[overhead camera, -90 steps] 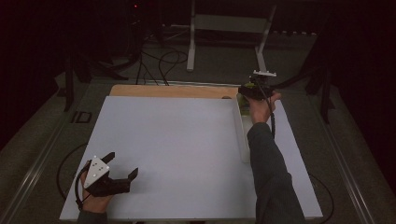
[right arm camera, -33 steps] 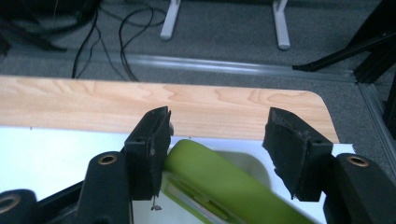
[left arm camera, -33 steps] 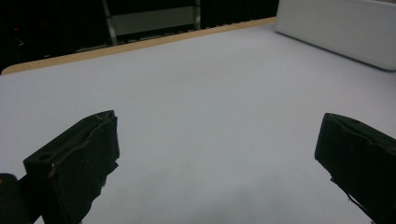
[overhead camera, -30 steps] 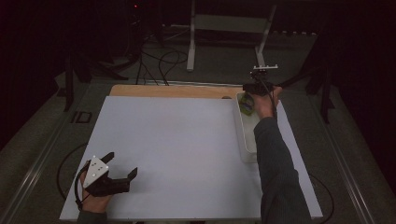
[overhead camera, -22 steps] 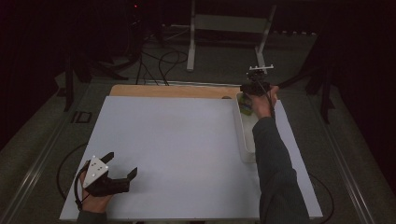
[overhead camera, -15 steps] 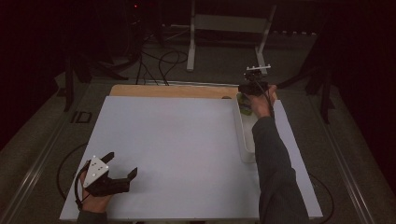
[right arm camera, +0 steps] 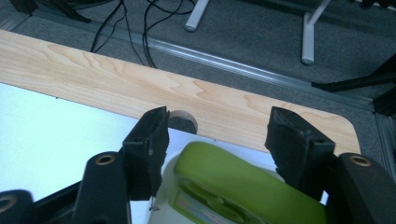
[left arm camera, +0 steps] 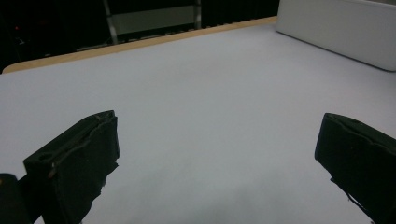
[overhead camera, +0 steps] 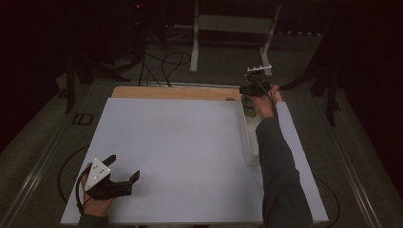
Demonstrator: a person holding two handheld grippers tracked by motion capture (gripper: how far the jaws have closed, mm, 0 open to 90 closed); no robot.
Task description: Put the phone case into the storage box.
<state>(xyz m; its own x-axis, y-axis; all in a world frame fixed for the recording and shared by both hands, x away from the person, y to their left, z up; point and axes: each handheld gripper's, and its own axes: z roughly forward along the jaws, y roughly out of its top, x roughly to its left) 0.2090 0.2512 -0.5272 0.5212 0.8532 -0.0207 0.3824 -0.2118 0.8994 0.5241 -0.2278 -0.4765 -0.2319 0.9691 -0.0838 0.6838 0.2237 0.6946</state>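
A lime-green object (overhead camera: 248,110) (right arm camera: 233,182), shaped like a stapler, lies at the far end of a long white tray (overhead camera: 251,147). My right gripper (overhead camera: 247,97) (right arm camera: 222,133) points down over it. Its jaws have just been opening, and they stand apart on either side of the green object's far end. A gap shows beside the left jaw, so they do not press on it. My left gripper (overhead camera: 123,166) (left arm camera: 219,140) rests at the near left of the white tabletop (overhead camera: 180,142), wide open with nothing between its jaws.
A strip of bare wood (overhead camera: 176,92) (right arm camera: 93,74) runs along the table's far edge, with a small round plug (right arm camera: 182,121) in it. Beyond are cables and a metal stand's legs (overhead camera: 195,47) on the floor. The tray's side wall (left arm camera: 336,28) is far right.
The right gripper has shifted slightly left and farther over the tray's far end, staying above the green object. The left gripper has not moved.
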